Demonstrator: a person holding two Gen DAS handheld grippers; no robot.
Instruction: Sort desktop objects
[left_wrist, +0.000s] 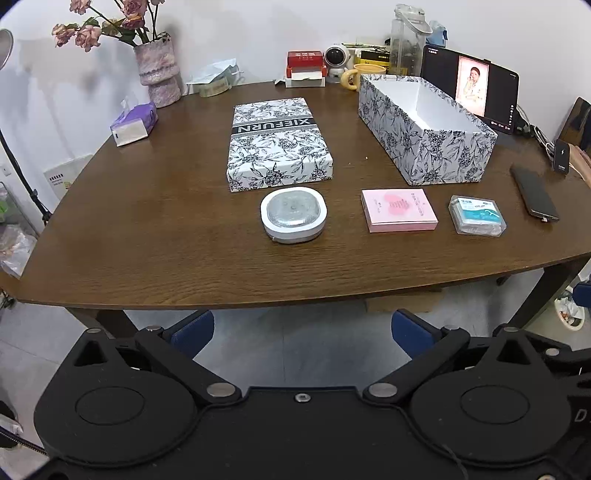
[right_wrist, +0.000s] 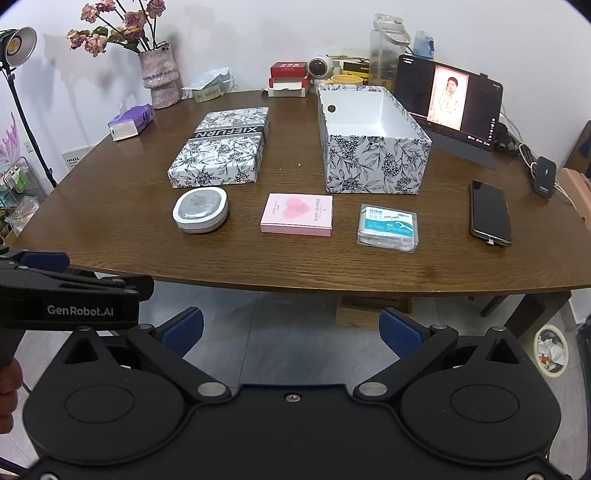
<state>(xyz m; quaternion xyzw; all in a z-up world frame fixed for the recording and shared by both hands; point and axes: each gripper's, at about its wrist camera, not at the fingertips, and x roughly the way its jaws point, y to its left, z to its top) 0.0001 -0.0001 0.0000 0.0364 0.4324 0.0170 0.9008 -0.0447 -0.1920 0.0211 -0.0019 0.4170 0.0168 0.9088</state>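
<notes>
jaws spread wide on both the left gripper (left_wrist: 303, 328) and right gripper (right_wrist: 291, 326), holding nothing, short of the tabletop (right_wrist: 258, 258) edge, floor below.

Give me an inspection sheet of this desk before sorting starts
Surface: brown wooden table, bare front strip.
Job's things: open floral box, empty; lid beside it; white case, pink box, floss pack in a row.
Clutter: phone, tablet, vase, tissues, mug.
Grippers: left gripper and right gripper open, empty, short of the table.
Cables: by charger.
Surroundings: lamp, bin.
</notes>
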